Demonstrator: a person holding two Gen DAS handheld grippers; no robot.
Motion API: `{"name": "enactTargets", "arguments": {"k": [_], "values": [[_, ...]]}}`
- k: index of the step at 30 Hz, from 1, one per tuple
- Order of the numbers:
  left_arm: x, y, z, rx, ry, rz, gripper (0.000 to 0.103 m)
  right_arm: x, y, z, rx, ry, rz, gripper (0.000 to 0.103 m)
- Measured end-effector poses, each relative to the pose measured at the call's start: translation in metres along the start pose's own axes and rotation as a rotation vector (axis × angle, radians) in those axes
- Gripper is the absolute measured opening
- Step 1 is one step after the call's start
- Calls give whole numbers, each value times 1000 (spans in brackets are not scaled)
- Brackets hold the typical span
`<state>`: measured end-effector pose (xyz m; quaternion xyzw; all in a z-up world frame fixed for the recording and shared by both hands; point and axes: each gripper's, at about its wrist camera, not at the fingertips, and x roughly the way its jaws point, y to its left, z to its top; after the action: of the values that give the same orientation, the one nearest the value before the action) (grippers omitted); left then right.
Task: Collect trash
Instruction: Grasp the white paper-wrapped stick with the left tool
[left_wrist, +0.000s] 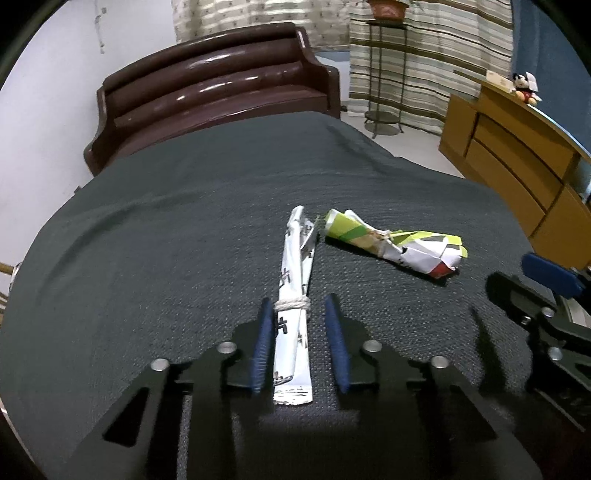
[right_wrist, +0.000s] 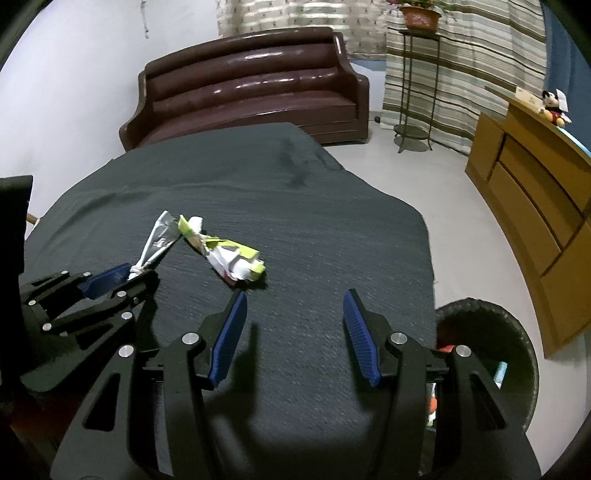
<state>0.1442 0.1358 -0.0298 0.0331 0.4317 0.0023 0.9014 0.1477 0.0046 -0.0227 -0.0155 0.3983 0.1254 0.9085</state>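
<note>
Left gripper (left_wrist: 300, 317): jaws set either side of the white printed paper roll tied with string (left_wrist: 293, 291); left pad touches it, a gap shows on the right, so I cannot tell whether they clamp it.
Right gripper (right_wrist: 295, 314): jaws open, nothing between them, over bare cloth.
White roll: lying lengthwise on the dark grey cloth-covered desk (left_wrist: 147, 240).
Crumpled green-and-white wrapper (left_wrist: 399, 245): just right of the roll's far end, on the cloth.
Dark round bin (right_wrist: 491, 332): on the floor beside the desk's right edge, scraps inside.
</note>
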Motion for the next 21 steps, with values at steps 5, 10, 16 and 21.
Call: {"name": "enactTargets", "arguments": {"k": [5,10,16,21], "values": [[1,4,0,8,-5,-10,19,5,10,5,-20,5,13,54],[2,9,1,-3,-3,-11,19,11,17,11,-41,12,25,55],[3,19,5,-24,-4,19,19,18,25,17,-63,19,34,55],[4,36,4,-40,-8,58,19,23,27,23,-80,23,35,58]]}}
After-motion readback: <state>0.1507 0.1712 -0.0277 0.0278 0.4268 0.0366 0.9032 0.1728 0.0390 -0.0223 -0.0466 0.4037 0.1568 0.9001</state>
